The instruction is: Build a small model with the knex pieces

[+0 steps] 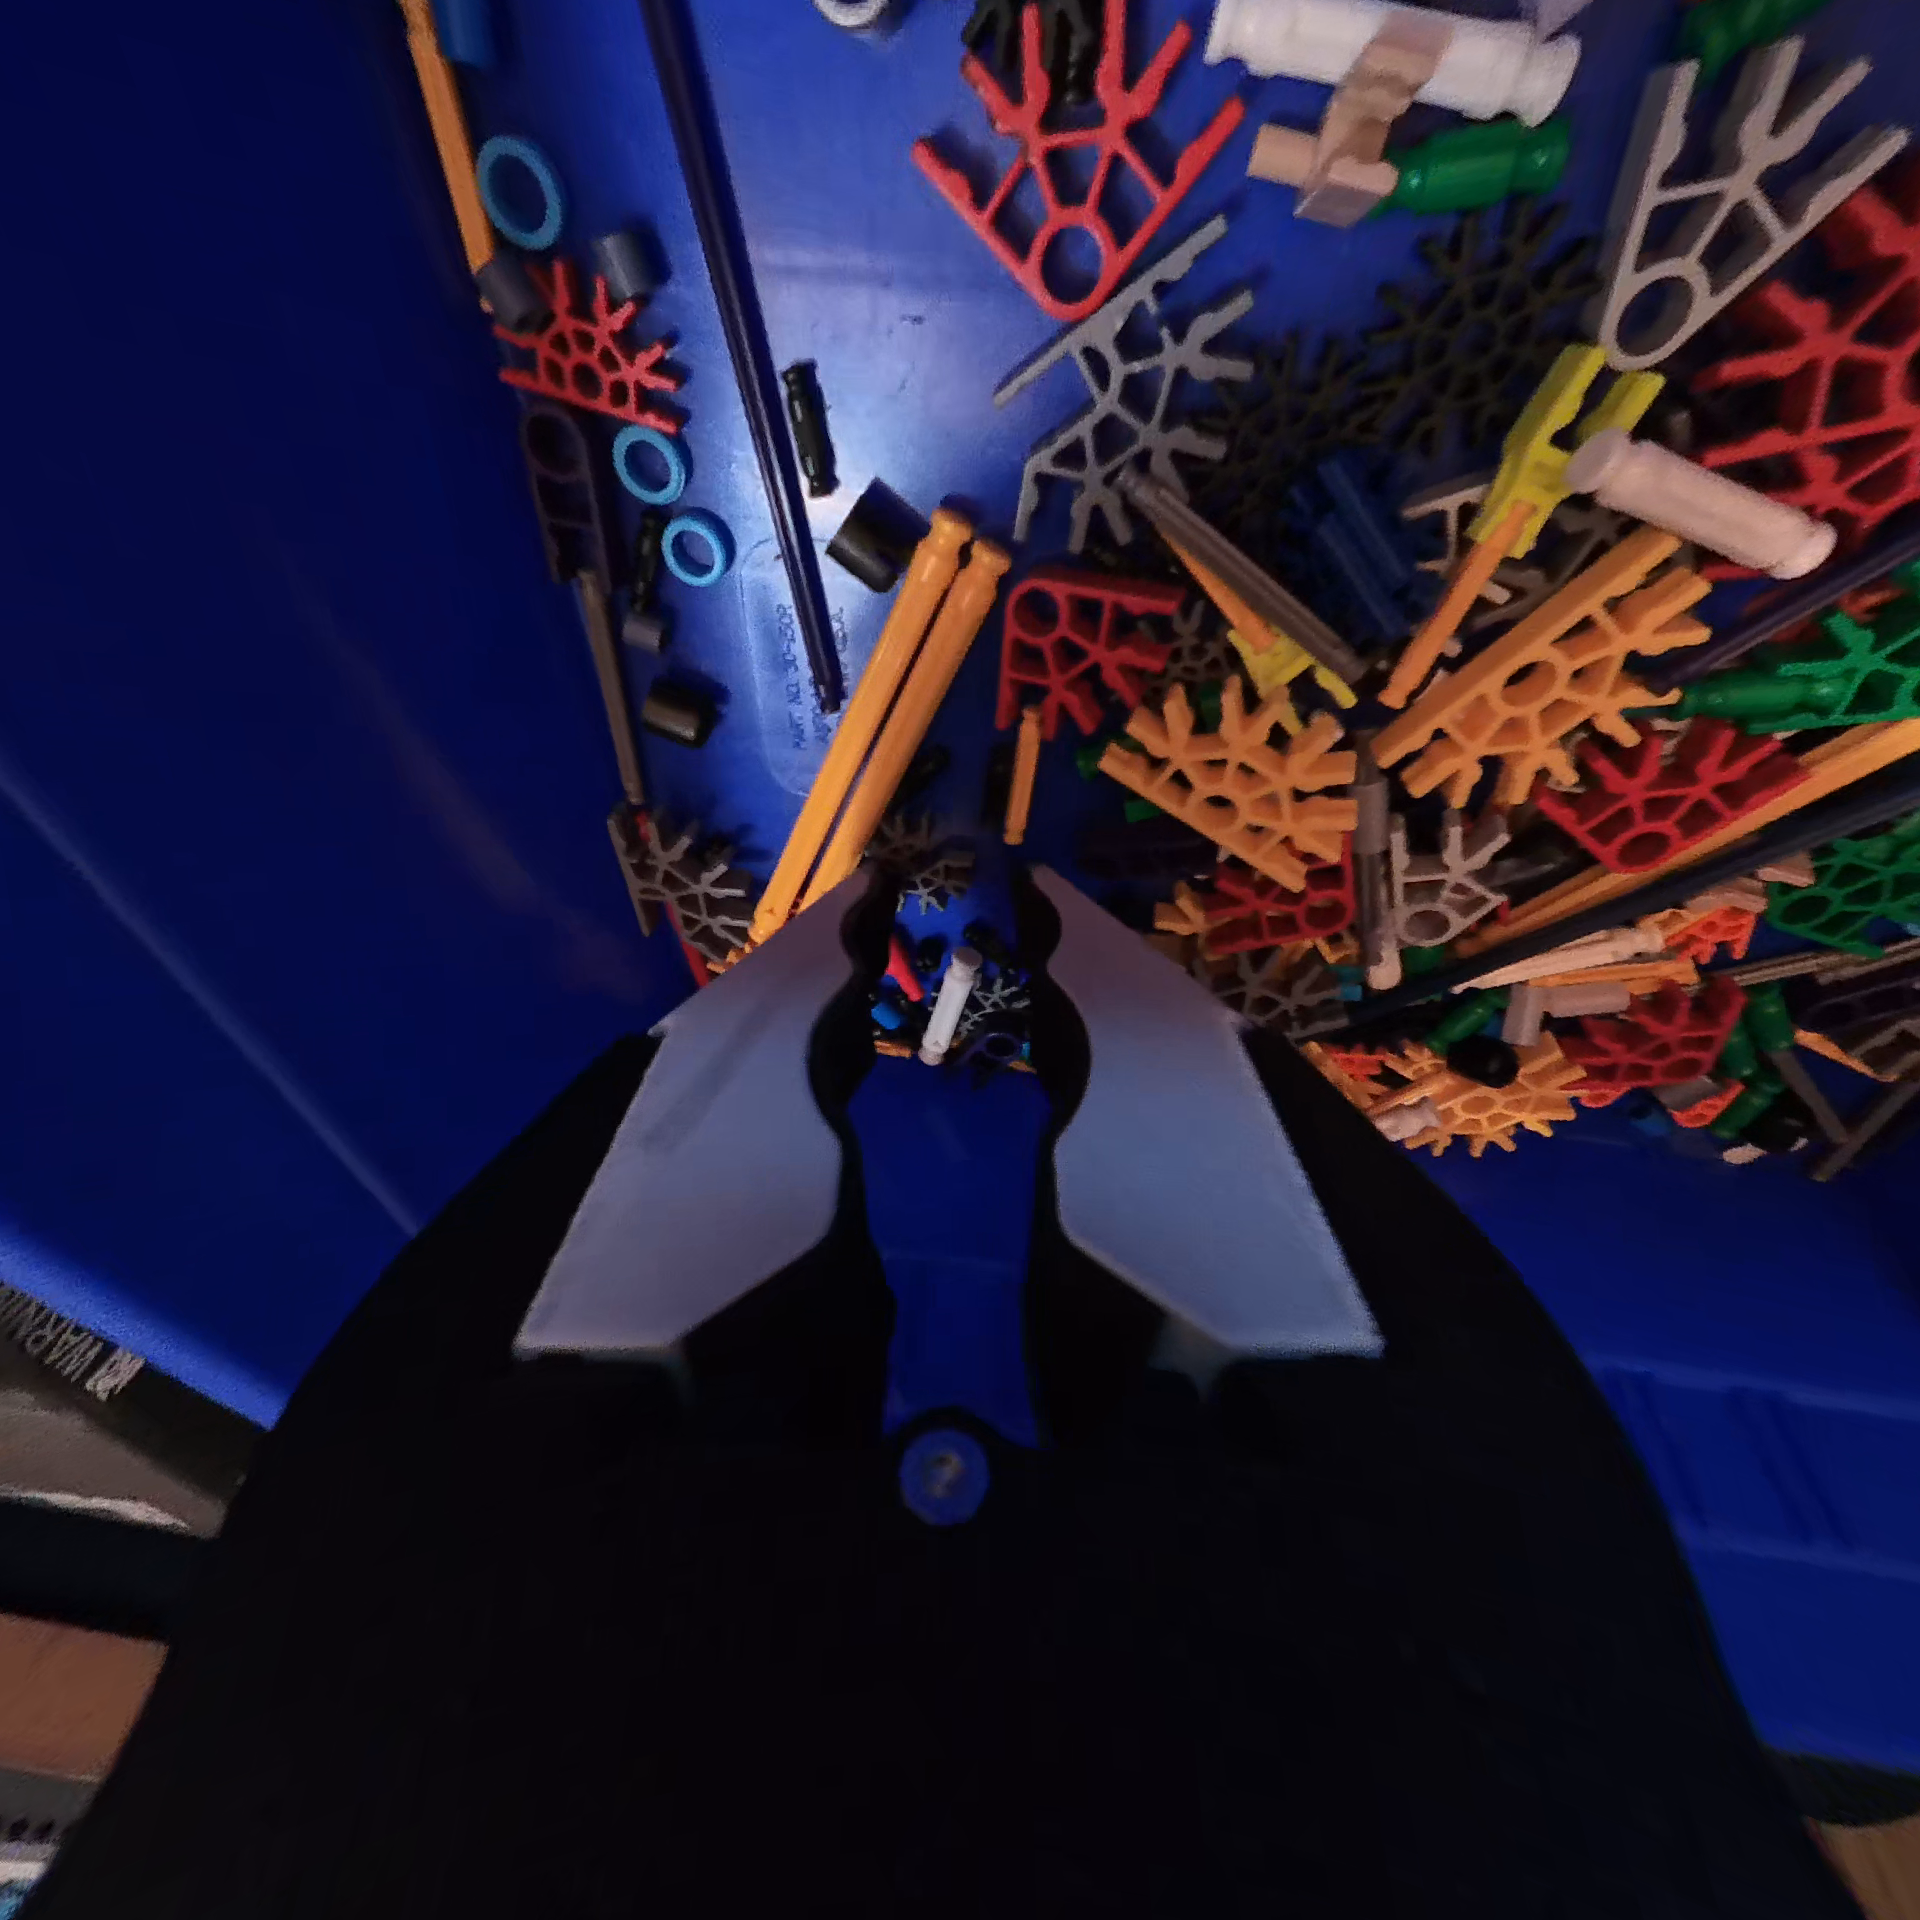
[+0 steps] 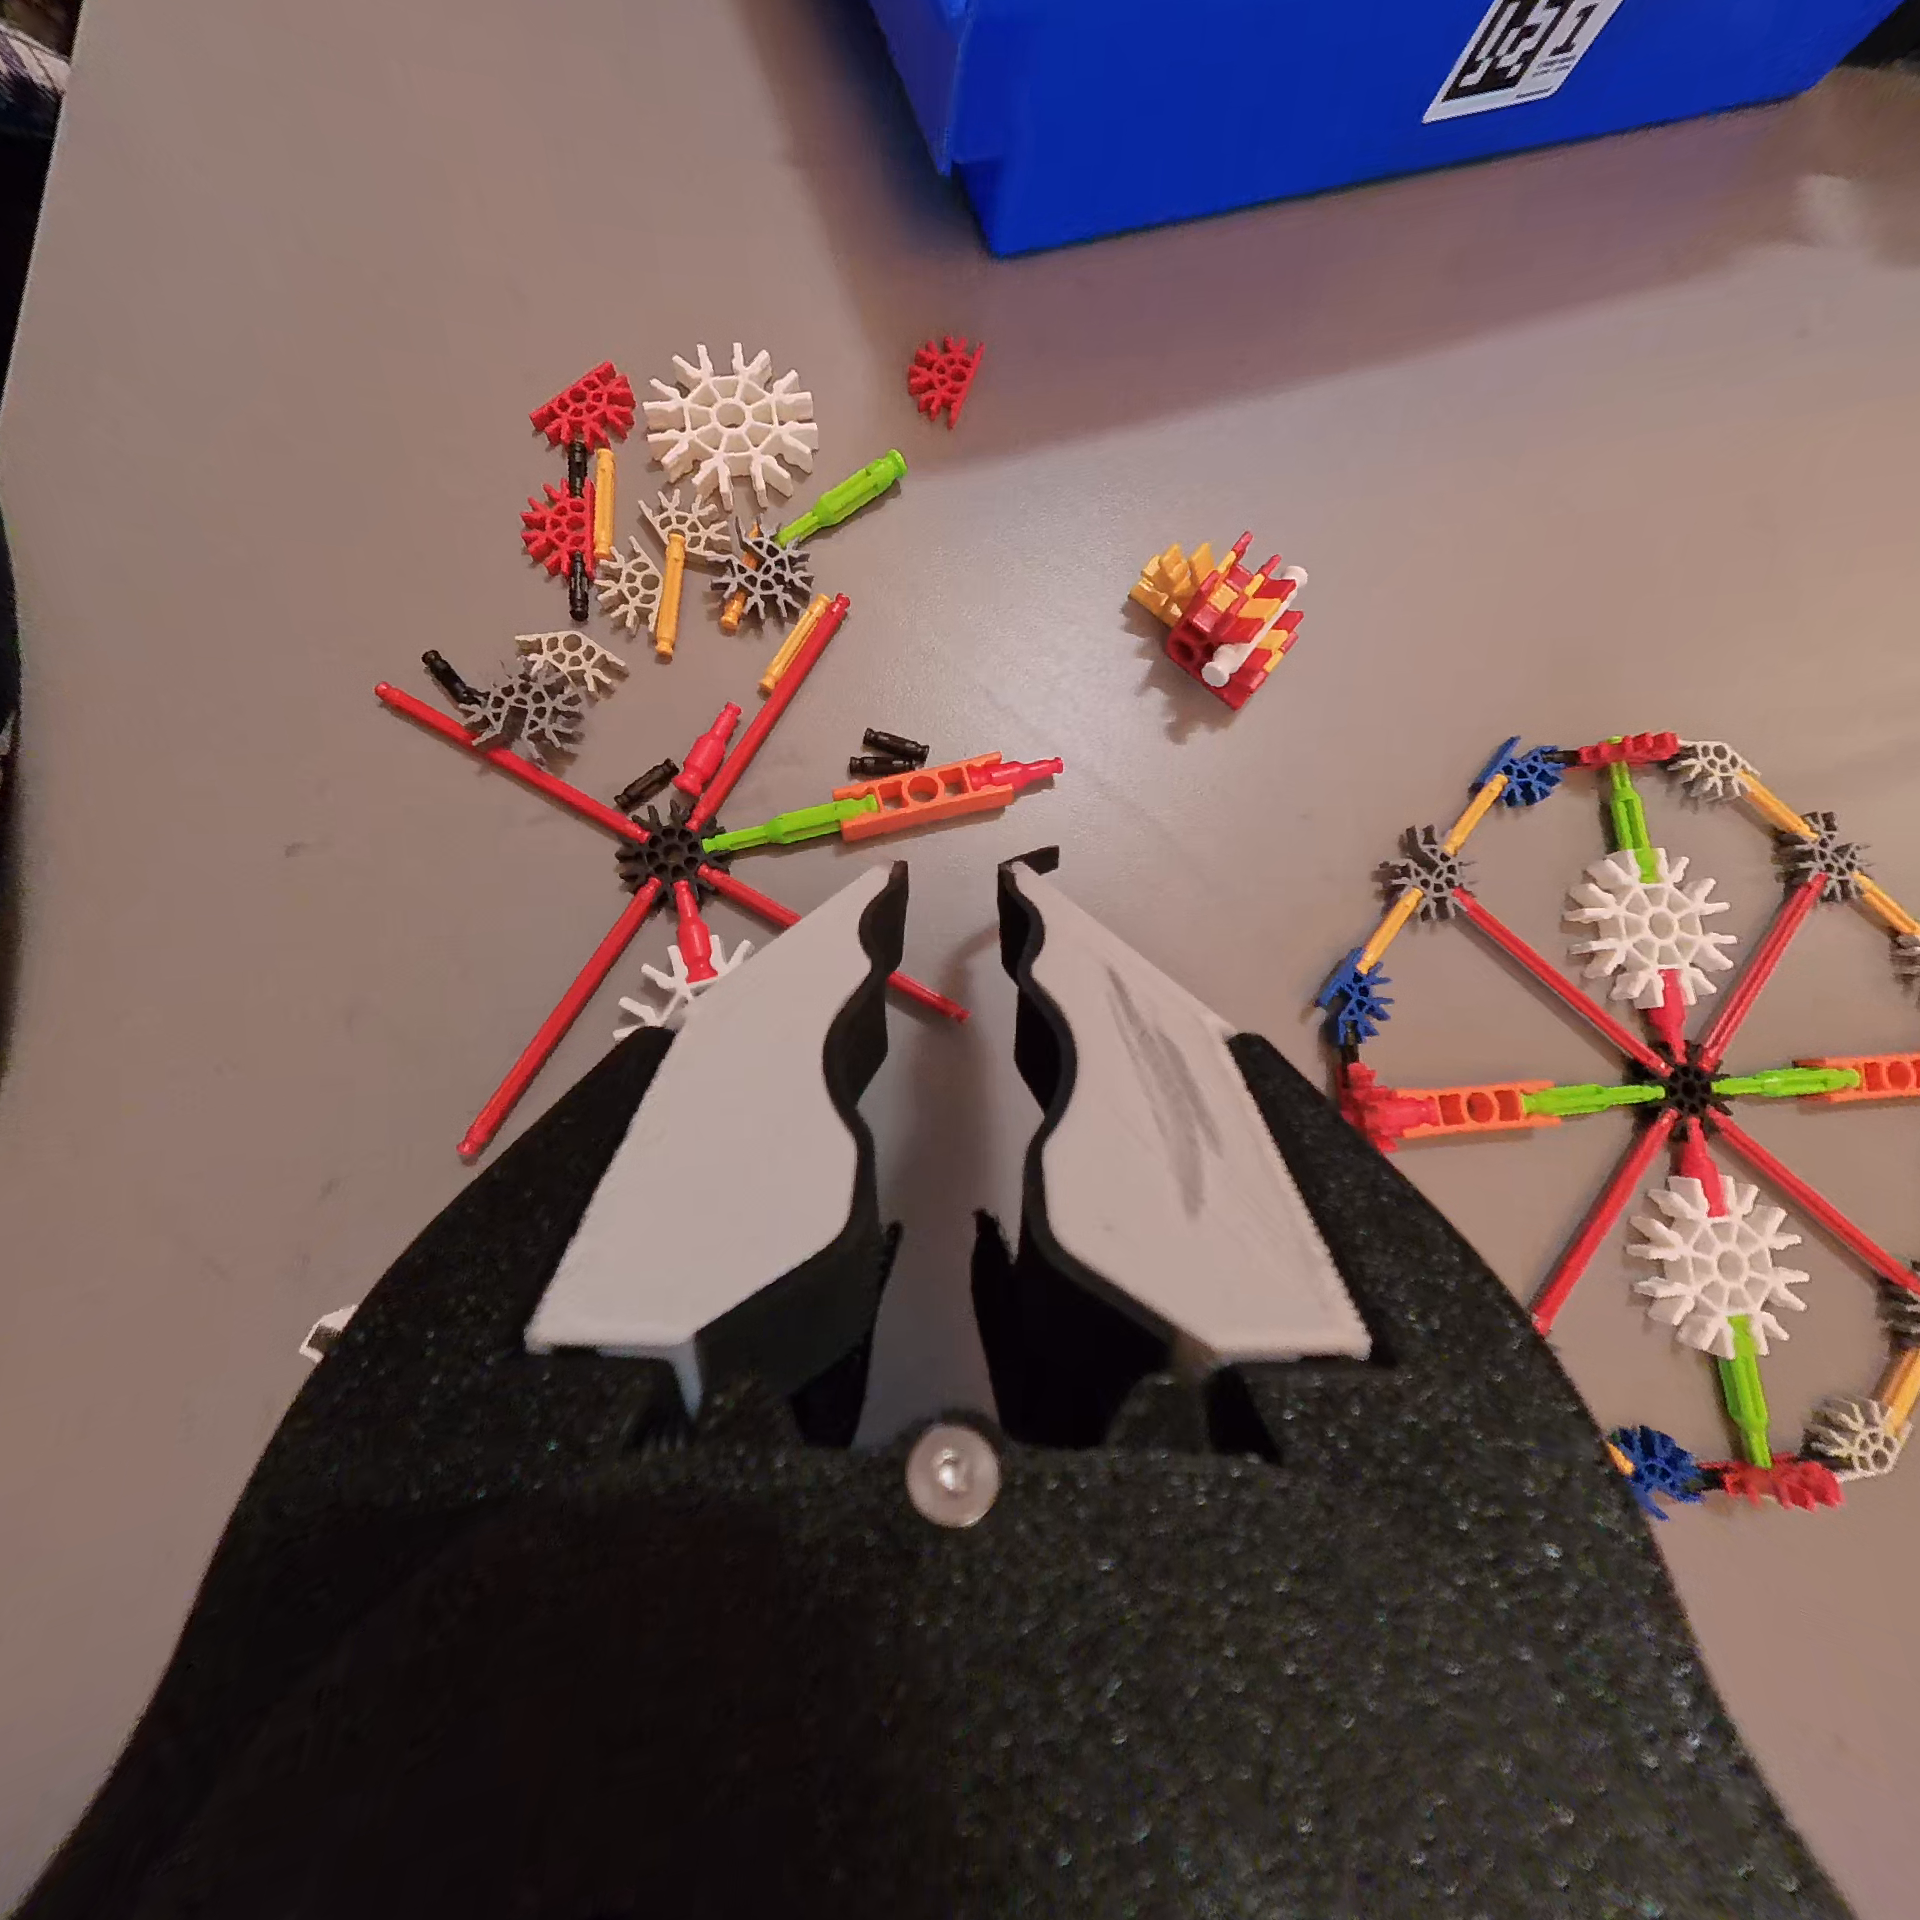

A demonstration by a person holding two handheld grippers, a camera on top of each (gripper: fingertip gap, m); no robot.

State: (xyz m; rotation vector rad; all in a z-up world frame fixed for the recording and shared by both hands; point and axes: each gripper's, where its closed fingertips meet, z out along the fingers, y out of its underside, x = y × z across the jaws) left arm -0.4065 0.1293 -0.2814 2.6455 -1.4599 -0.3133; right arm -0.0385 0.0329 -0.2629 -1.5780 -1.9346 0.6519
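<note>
**Two grippers, one over a parts bin, one over a tabletop**

Left wrist view only: the left gripper [image 1: 951,883] is hanging inside a blue bin [image 1: 260,727], its fingers standing apart and gripping nothing. Between the tips, a small white rod [image 1: 951,1003] is lying on the bin floor among tiny dark pieces. Just beyond the left finger, a pair of orange rods [image 1: 883,717] is lying side by side. Farther right, a heap of connectors and rods [image 1: 1507,727] in orange, red, green, grey and yellow is filling that side of the bin; farther left, light blue rings [image 1: 651,464] are lying along the wall.

Right wrist view only: the right gripper [image 2: 951,873] is hovering over a grey table [image 2: 312,260], fingers parted, empty. Just to its left, a black hub with red spokes [image 2: 665,854] is lying flat. To the right, a finished spoked wheel [image 2: 1683,1086] is lying flat. Beyond, loose connectors [image 2: 665,520] are lying scattered, a small red and yellow block [image 2: 1226,618] sitting apart. Farthest, the bin's outer wall [image 2: 1247,135] is showing.
</note>
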